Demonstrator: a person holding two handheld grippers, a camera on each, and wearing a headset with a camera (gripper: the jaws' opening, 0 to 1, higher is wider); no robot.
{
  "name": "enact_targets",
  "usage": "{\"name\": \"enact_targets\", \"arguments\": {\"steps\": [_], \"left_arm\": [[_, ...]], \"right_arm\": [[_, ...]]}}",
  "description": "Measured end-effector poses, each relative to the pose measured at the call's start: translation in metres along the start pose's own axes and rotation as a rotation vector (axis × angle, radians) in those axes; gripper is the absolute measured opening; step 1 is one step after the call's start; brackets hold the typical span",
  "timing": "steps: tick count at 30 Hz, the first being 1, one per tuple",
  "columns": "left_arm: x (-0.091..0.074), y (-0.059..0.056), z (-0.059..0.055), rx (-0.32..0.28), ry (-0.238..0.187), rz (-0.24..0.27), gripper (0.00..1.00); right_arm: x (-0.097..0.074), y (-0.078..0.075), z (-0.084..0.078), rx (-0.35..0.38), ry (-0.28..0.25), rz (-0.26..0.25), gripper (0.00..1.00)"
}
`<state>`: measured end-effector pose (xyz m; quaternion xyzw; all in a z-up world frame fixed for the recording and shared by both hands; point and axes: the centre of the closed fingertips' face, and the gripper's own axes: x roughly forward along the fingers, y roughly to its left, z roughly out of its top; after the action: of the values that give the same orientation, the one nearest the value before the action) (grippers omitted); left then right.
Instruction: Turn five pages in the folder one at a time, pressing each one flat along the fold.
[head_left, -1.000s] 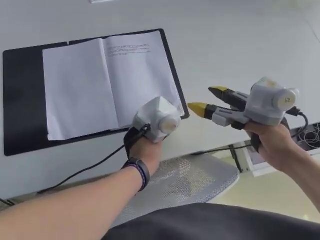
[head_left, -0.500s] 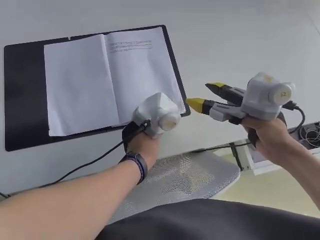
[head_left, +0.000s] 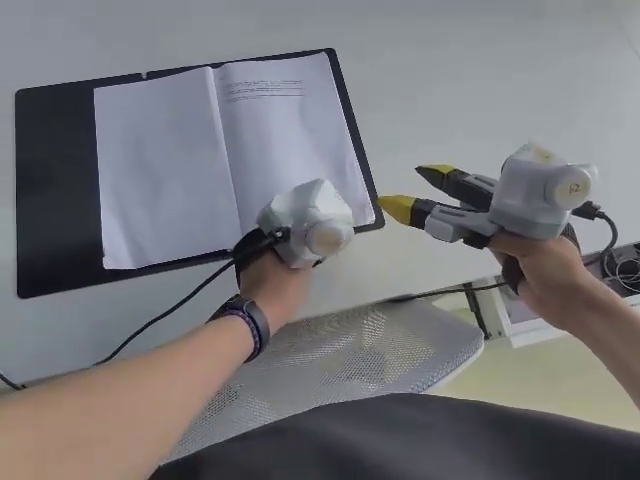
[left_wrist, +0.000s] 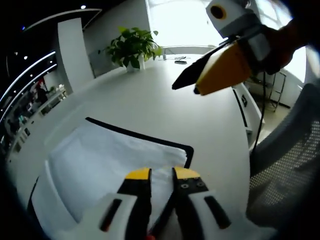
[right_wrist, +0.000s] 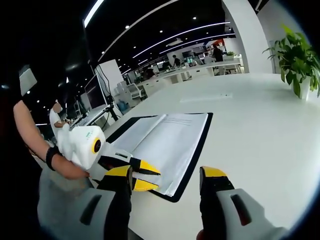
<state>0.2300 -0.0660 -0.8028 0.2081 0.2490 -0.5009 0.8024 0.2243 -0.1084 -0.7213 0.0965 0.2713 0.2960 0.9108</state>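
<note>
Black folder of white pages (head_left: 230, 160) open, none lifted; turns done untellable. Left gripper (left_wrist: 161, 173) slightly parted, right gripper (head_left: 415, 190) wide, both empty.

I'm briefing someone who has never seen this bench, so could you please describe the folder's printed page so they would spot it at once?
On the white workbench lies a black folder, opened flat with two white pages. The one meant is the right-hand page in the head view. Unlike the blank left-hand page, it carries a few lines of small print along its top.
</note>
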Motion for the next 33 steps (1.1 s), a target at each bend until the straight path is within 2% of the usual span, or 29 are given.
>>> {"name": "enact_targets", "arguments": {"steps": [2, 3, 4, 7, 10, 24, 29, 33], "left_arm": [[-0.001, -0.005, -0.001, 0.016, 0.004, -0.023, 0.26], [-0.001, -0.008, -0.005, 0.056, 0.022, -0.044, 0.28], [0.000, -0.011, -0.006, 0.081, 0.021, -0.062, 0.29], [0.000, -0.010, -0.008, 0.117, 0.033, -0.058, 0.27], [-0.001, -0.005, -0.004, 0.093, 0.021, -0.053, 0.19], [0.001, -0.011, -0.001, 0.044, 0.008, -0.125, 0.10], [0.000, -0.016, 0.001, 0.040, -0.001, -0.153, 0.03], [0.001, -0.015, 0.001, 0.001, -0.005, -0.158, 0.01]], "right_arm": [[-0.001, 0.000, -0.001, -0.001, 0.002, -0.002, 0.52], [-0.002, 0.000, -0.002, 0.000, 0.002, -0.002, 0.52], [-0.002, -0.001, -0.002, 0.003, 0.000, -0.004, 0.52], [-0.003, -0.001, -0.003, 0.003, 0.001, -0.006, 0.52], [-0.004, -0.001, -0.002, 0.007, -0.002, -0.008, 0.51], [-0.004, -0.001, 0.001, 0.003, -0.004, -0.005, 0.50], [-0.003, 0.000, 0.000, 0.000, -0.001, 0.001, 0.50], [-0.002, 0.002, -0.001, 0.000, 0.001, 0.006, 0.50]]}}
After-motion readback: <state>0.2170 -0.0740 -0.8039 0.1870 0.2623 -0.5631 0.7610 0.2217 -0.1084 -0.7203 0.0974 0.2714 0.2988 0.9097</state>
